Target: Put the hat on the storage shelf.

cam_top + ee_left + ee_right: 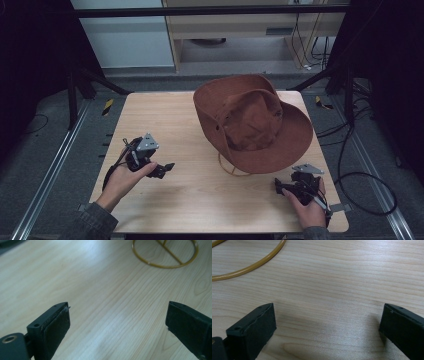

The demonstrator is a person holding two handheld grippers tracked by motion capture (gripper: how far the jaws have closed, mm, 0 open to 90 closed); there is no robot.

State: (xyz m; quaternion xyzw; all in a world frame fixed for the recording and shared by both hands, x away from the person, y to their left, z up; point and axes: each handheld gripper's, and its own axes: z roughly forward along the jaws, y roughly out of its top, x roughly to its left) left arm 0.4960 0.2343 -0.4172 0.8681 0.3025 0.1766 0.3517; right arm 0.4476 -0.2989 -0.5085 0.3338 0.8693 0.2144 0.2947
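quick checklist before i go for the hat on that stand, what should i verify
1. Left gripper open with nothing between its jaws: ok.
2. Right gripper open with nothing between its jaws: ok.
3. Brown hat sitting on the gold wire stand, tilted with its brim hanging low toward the person: ok.
4. Bare table between both grippers and the hat: ok.
5. How firmly the hat sits on the stand: cannot tell, the hat hides the stand's top.
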